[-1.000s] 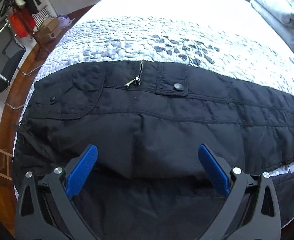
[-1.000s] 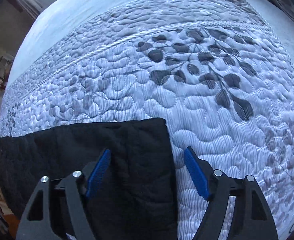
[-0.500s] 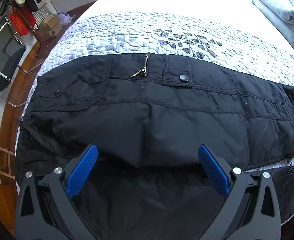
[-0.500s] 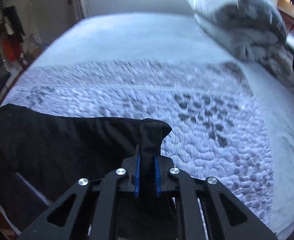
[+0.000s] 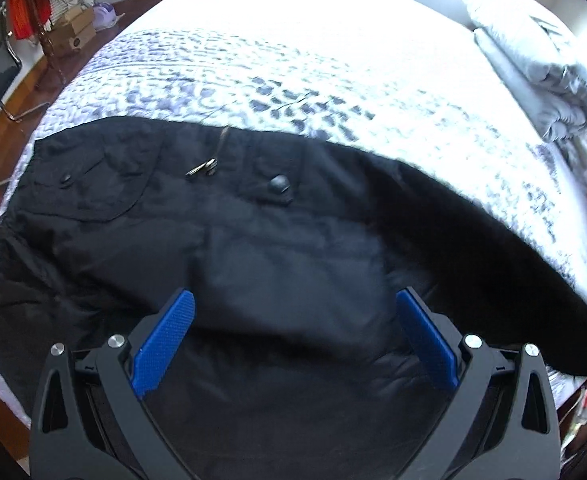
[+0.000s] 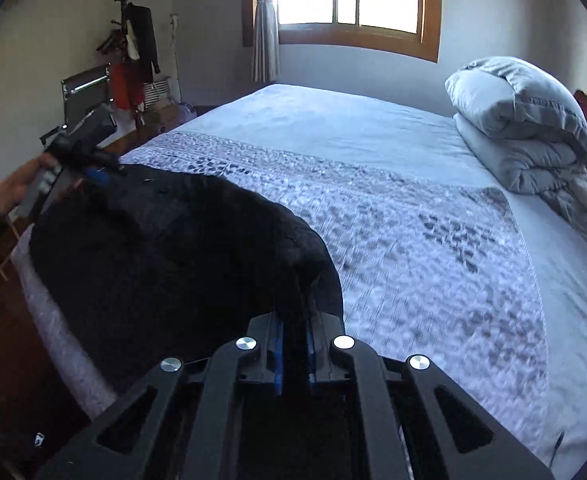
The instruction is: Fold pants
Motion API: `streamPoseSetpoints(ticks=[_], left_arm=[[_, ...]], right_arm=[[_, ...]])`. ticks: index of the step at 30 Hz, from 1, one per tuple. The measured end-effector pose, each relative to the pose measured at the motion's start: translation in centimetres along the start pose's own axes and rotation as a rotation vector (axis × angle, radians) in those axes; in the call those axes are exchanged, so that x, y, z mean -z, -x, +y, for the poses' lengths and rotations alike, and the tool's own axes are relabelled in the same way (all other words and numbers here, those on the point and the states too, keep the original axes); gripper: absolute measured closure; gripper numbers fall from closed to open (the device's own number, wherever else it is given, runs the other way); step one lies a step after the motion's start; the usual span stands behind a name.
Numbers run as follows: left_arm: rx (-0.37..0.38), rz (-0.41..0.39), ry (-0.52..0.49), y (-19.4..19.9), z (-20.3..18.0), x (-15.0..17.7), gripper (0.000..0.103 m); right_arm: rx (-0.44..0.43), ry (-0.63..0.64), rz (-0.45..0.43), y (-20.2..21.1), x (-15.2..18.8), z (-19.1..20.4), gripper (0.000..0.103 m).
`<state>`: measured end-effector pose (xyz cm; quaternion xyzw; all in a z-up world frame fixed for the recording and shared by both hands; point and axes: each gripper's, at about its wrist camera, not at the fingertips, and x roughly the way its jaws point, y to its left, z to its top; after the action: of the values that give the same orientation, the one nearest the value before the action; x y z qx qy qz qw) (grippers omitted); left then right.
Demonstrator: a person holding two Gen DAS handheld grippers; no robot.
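The fold looks only begun, in my judgement: the black pants (image 5: pixel 285 248) lie across the quilted bed (image 6: pixel 433 240), waist end under the left gripper (image 5: pixel 293 340), whose blue pads stand wide apart over the cloth, gripping nothing; the right gripper (image 6: pixel 293 344) is clenched on the leg end, which lifts in a hump ahead of it; laying it over and smoothing remain; no container is near either gripper.
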<state>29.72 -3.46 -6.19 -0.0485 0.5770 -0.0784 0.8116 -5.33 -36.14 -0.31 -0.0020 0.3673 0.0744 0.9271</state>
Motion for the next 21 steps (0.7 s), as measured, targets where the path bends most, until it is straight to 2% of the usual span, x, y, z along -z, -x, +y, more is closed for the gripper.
streamPoseSetpoints(ticks=[2,5,7,10,13,16,19,20,21], left_arm=[[0.001,0.005,-0.001,-0.4,-0.9,-0.9,0.003],[-0.055,-0.046,-0.079,-0.8,-2.5,-2.1,0.003],[-0.112,-0.124,-0.218,-0.6,-3.9,-2.5,0.004],[-0.215,-0.235,-0.508,-0.7,-6.2,-2.5,0.004],[-0.250,-0.265,-0.726,-1.4,-7.5,-2.5,0.004],[-0.287,-0.282,-0.844,-2.3,-8.8,-3.4,0.004],[-0.238,-0.320,-0.965,-2.9,-10.8,-4.4,0.004],[-0.227,-0.319,-1.038,-3.3,-11.6,-4.4,0.008],[-0.199,-0.296,-1.098,-3.7,-12.2,-4.1,0.026]], right_arm=[[-0.006,-0.032,-0.003,0.8,1.3,0.0,0.097],[0.005,-0.087,-0.011,1.4,2.8,-0.9,0.098],[-0.004,-0.125,-0.022,1.9,3.6,-1.7,0.098],[-0.003,-0.147,-0.029,2.1,3.9,-2.5,0.098],[-0.014,-0.150,-0.029,2.1,3.5,-2.7,0.098],[-0.009,-0.139,-0.027,1.9,3.3,-2.7,0.098],[-0.012,-0.142,-0.027,1.9,3.3,-2.8,0.098],[-0.014,-0.147,-0.026,1.8,3.3,-2.9,0.098],[-0.017,-0.153,-0.025,1.7,3.3,-3.1,0.098]])
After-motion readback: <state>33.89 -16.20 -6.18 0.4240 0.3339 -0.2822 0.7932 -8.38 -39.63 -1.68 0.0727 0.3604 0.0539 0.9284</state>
